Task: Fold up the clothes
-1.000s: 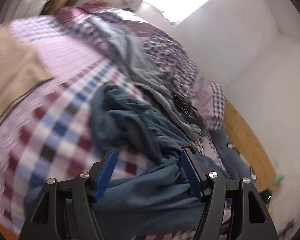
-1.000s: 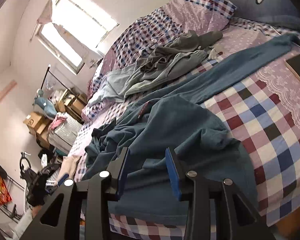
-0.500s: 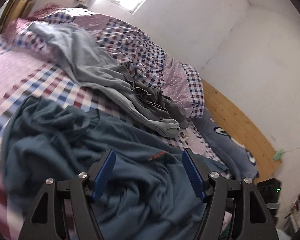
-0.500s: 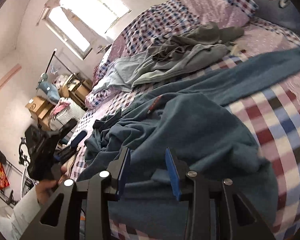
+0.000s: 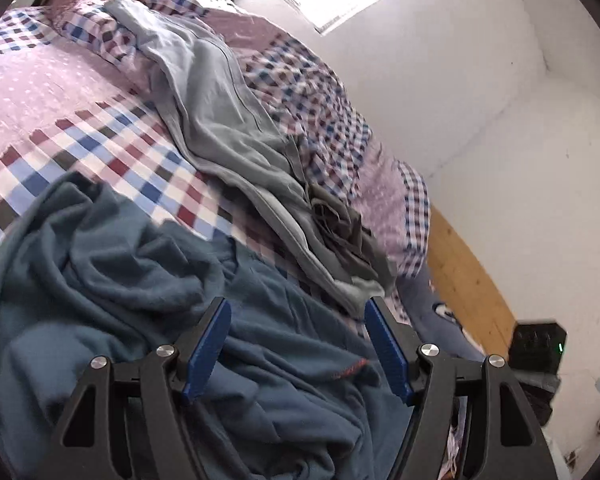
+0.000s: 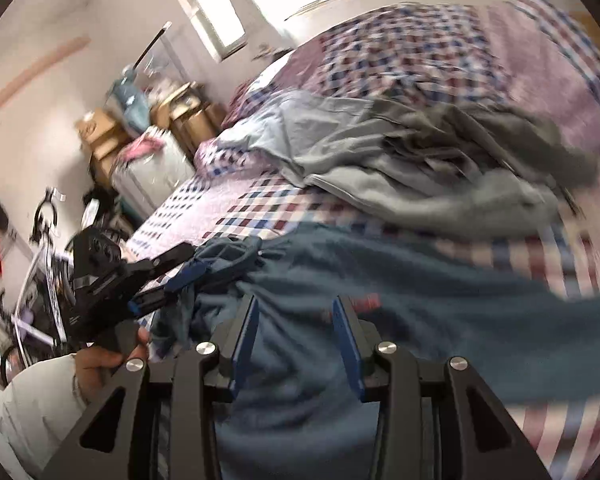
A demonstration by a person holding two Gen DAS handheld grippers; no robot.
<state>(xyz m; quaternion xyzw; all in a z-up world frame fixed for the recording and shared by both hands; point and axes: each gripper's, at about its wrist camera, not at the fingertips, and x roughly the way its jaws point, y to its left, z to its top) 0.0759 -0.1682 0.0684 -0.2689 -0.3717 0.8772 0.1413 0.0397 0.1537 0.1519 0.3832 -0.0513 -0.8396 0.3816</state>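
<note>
1. Far left of the right-wrist view: the person's hand [image 6: 100, 356], in a pale sleeve, holds the left hand-held gripper [image 6: 180, 276]. Its jaws reach toward a bunched edge of the teal garment [image 6: 420, 280]; motion blur hides whether they touch the cloth.
2. Lower centre of the left-wrist view: the same left hand-held gripper [image 5: 298, 346] shows its blue pads set wide apart, with nothing clamped between them. The teal garment [image 5: 120, 280] lies crumpled beneath, filling the lower left of the frame.
3. Lower centre of the right-wrist view: the right hand-held gripper [image 6: 296, 340] stands with jaws parted over the teal cloth, gripping nothing.
4. Centre to right of both views: a grey garment [image 5: 228, 120] lies heaped on the checked bed [image 5: 100, 152], beside the teal one and apart from both tools.
5. Step in hand, as judged: locating edges of the teal garment before spreading it; no fold is yet made.
6. Next move, as judged: each tool should close on a separate hem or corner, then draw the cloth flat across the bed.
</note>
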